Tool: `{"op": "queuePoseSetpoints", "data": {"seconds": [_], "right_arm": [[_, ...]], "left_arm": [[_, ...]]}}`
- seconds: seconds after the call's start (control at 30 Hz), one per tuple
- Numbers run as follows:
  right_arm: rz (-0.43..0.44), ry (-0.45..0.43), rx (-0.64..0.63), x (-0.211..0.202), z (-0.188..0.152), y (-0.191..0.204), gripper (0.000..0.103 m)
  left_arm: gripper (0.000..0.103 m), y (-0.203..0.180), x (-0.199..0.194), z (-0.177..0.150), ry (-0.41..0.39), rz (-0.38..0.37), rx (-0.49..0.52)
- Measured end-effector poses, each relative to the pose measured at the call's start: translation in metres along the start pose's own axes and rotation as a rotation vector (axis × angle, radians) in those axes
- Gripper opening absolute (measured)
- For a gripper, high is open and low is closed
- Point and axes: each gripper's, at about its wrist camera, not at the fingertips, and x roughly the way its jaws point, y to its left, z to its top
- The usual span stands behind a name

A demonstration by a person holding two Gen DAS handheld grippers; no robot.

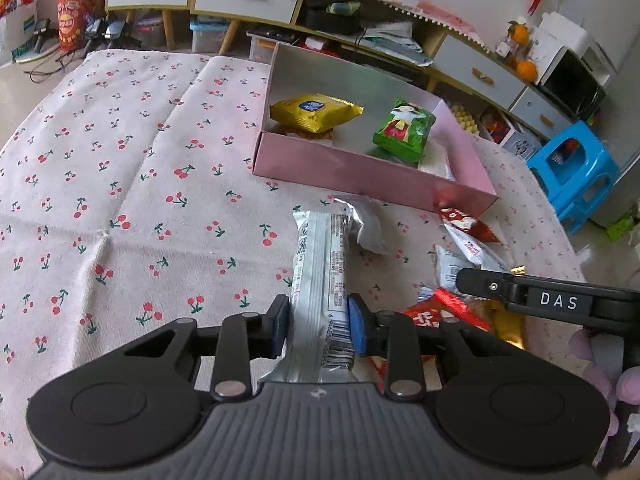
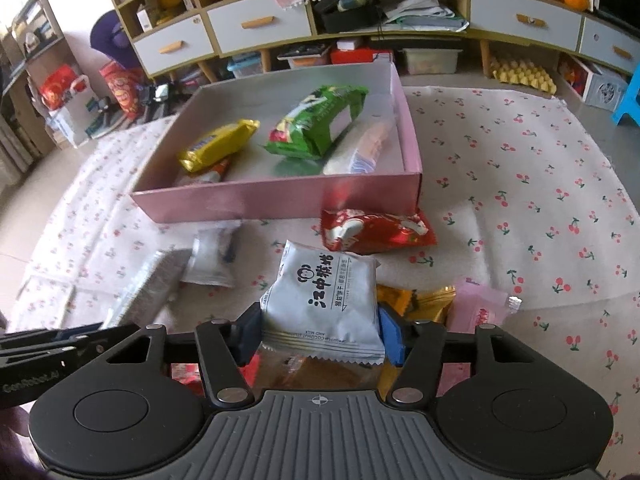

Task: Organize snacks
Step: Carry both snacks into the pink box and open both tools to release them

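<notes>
Left hand-held gripper (image 1: 318, 326) is pinching a silver bar (image 1: 320, 280) above the cherry cloth (image 1: 120, 200); right hand-held gripper (image 2: 320, 330) is squeezing a white packet (image 2: 324, 304). Behind, the pink box (image 2: 280, 200) is holding a green bag (image 2: 316, 120).

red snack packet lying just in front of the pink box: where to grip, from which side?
Take the red packet across its short width near the middle, coming from above. It lies flat on the cloth, its long axis along the pink box front wall. One pad must fit on the box side, where the gap looks tight, so nudging it clear first may help.
</notes>
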Motion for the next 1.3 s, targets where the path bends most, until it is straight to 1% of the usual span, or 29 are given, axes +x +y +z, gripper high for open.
{"op": "queuePoseSetpoints", "data": {"seconds": [0.27, 0.53, 0.7, 0.8, 0.97, 1.03, 1.17, 1.23, 1.3], "right_arm": [[0.055, 0.007, 0.060, -0.014, 0.006, -0.001, 0.059], [0.100, -0.024, 0.118, -0.027, 0.020, -0.004, 0.059], [0.125, -0.047, 0.151, -0.026, 0.035, -0.004, 0.059], [0.157, -0.052, 0.181, -0.022, 0.044, -0.004, 0.059], [0.217, -0.061, 0.243, -0.011, 0.061, -0.006, 0.059], [0.230, -0.062, 0.276, -0.004, 0.068, -0.009, 0.059], [0.210, -0.070, 0.356, 0.005, 0.076, -0.020, 0.059], [0.203, -0.078, 0.403, 0.010, 0.079, -0.027, 0.059], [0.195, -0.094, 0.438, 0.012, 0.081, -0.033, 0.059]], "left_arm": [[0.028, 0.002, -0.013, 0.006, 0.000, -0.073, -0.049], [0.028, 0.000, -0.025, 0.022, -0.051, -0.139, -0.093], [0.028, 0.004, -0.024, 0.037, -0.086, -0.149, -0.141], [0.028, 0.006, -0.021, 0.047, -0.100, -0.150, -0.166], [0.028, 0.003, -0.015, 0.064, -0.127, -0.155, -0.147], [0.028, 0.001, -0.006, 0.074, -0.112, -0.176, -0.119], [0.028, 0.002, 0.014, 0.088, -0.065, -0.217, -0.123], [0.028, 0.000, 0.026, 0.094, -0.037, -0.220, -0.117], [0.028, -0.002, 0.034, 0.095, -0.030, -0.216, -0.103]]}}
